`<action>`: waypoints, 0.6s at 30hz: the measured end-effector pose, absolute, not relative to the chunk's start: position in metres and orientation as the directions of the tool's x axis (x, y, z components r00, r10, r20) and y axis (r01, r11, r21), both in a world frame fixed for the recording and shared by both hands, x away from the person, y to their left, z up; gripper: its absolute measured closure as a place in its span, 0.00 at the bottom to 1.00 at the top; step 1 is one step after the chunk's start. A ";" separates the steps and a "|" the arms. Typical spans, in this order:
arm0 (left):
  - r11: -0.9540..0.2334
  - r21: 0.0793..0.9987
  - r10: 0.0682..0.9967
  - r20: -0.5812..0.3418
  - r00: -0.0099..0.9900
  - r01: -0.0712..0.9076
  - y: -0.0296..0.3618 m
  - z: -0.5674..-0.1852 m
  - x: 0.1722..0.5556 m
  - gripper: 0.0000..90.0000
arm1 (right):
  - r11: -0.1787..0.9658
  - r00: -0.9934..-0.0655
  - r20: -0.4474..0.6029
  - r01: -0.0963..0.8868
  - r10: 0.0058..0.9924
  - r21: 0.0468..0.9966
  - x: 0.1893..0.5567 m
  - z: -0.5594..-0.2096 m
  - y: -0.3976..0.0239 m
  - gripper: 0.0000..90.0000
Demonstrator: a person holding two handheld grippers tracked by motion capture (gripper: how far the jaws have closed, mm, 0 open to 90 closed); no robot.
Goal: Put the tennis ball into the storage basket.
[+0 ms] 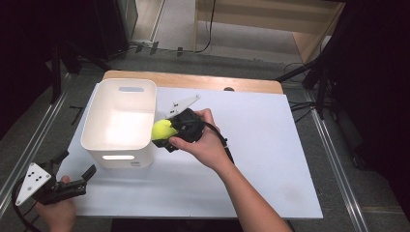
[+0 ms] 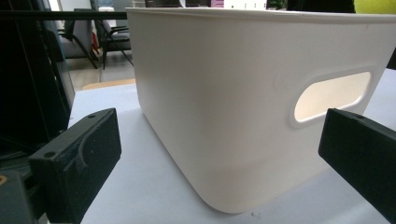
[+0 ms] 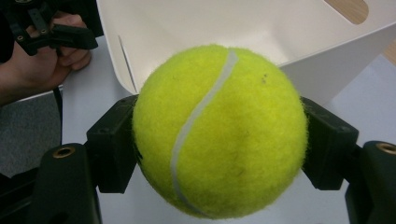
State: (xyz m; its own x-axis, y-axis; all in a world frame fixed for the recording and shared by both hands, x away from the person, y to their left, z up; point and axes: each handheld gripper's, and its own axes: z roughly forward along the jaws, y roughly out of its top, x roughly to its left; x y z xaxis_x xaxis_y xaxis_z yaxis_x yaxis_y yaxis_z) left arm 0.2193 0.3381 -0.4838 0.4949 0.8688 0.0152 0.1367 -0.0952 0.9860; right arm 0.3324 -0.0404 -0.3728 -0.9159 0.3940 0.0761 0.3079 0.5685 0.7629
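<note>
One tennis ball (image 3: 219, 130), clamped between the jaws of the right gripper (image 1: 164, 133), sits at the right rim of the white bin (image 1: 118, 123), just beside its wall. The bin stands on the white table (image 1: 251, 159), a handle slot in its near wall. Left gripper (image 1: 80, 181) at the table's near-left corner, jaws spread, holding nothing, the bin's wall close ahead. Floor cables (image 1: 302, 104) off right.
</note>
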 end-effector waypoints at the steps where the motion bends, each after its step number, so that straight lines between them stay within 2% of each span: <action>1: -0.095 0.986 0.869 0.015 0.495 0.137 0.338 -0.484 0.219 0.00 | 0.569 -0.917 0.072 0.304 0.393 0.764 0.333 -0.372 -0.040 0.26; 18: -0.092 0.987 0.867 0.013 0.499 0.134 0.339 -0.484 0.219 0.00 | 0.568 -0.921 0.070 0.294 0.383 0.768 0.338 -0.365 -0.029 0.26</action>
